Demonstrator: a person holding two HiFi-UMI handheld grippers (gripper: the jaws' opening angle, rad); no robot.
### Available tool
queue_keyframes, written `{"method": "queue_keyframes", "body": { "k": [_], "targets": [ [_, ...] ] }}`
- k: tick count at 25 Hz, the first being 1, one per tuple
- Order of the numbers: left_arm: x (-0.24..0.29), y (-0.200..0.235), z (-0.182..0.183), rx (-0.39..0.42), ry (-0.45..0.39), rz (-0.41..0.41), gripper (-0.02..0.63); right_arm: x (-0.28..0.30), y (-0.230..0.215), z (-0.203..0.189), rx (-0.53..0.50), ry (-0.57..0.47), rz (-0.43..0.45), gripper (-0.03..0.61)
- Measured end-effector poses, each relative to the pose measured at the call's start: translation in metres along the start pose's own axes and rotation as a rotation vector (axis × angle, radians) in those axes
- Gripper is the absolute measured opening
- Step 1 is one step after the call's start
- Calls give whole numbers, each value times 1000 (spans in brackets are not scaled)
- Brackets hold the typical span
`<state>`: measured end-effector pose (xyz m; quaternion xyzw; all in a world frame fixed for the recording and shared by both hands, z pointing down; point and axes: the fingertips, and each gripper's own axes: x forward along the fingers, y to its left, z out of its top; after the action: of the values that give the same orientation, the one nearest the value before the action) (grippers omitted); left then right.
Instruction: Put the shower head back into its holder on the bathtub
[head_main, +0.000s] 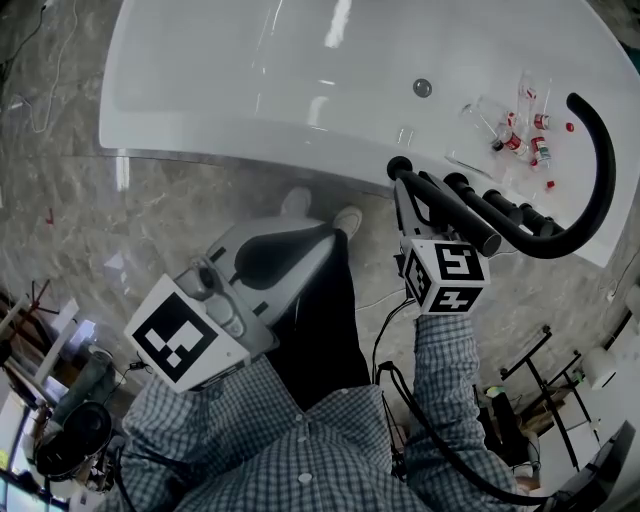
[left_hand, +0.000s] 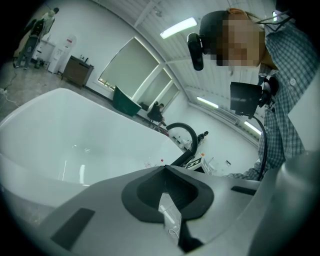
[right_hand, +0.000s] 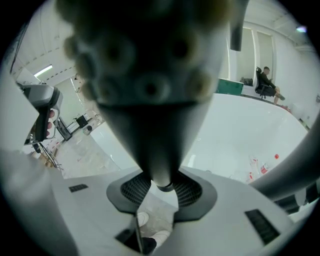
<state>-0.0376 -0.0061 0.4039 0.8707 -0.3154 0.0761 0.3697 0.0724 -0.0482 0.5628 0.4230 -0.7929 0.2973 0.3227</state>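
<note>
The black stick-shaped shower head (head_main: 455, 215) lies slantwise over the near rim of the white bathtub (head_main: 250, 90). My right gripper (head_main: 405, 185) is shut on its narrow end. In the right gripper view the shower head (right_hand: 150, 75) fills the top, nozzles toward the camera, and tapers into my right gripper (right_hand: 161, 190). Black fittings (head_main: 500, 205) stand in a row on the rim beside a curved black spout (head_main: 603, 160); which one is the holder I cannot tell. My left gripper (head_main: 328, 236) is shut and empty above the floor, seen again as my left gripper (left_hand: 166, 171).
Small red-capped bottles (head_main: 520, 135) lie on the tub's rim at the right. The person's shoes (head_main: 345, 220) stand close to the tub wall. Black cables (head_main: 420, 420) hang by the right sleeve. Racks (head_main: 540, 390) stand at lower right, equipment (head_main: 70, 430) at lower left.
</note>
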Motion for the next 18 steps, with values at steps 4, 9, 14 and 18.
{"method": "queue_keyframes", "body": {
  "k": [4,9,14,18],
  "targets": [
    [0,-2,-4,5,11,-5,9,7,2,-5,-5,10,5,127],
    [2,-7,-3,-15,2,-21,9,13,2,-7,-34,8,2,126],
    [5,-10,-3,-12,5,-32,9,20,0,-12,-44,21,2,126],
    [5,-11,-6,-15,13,-35,9,25,1,-15,-57,26,-9,126]
  ]
}}
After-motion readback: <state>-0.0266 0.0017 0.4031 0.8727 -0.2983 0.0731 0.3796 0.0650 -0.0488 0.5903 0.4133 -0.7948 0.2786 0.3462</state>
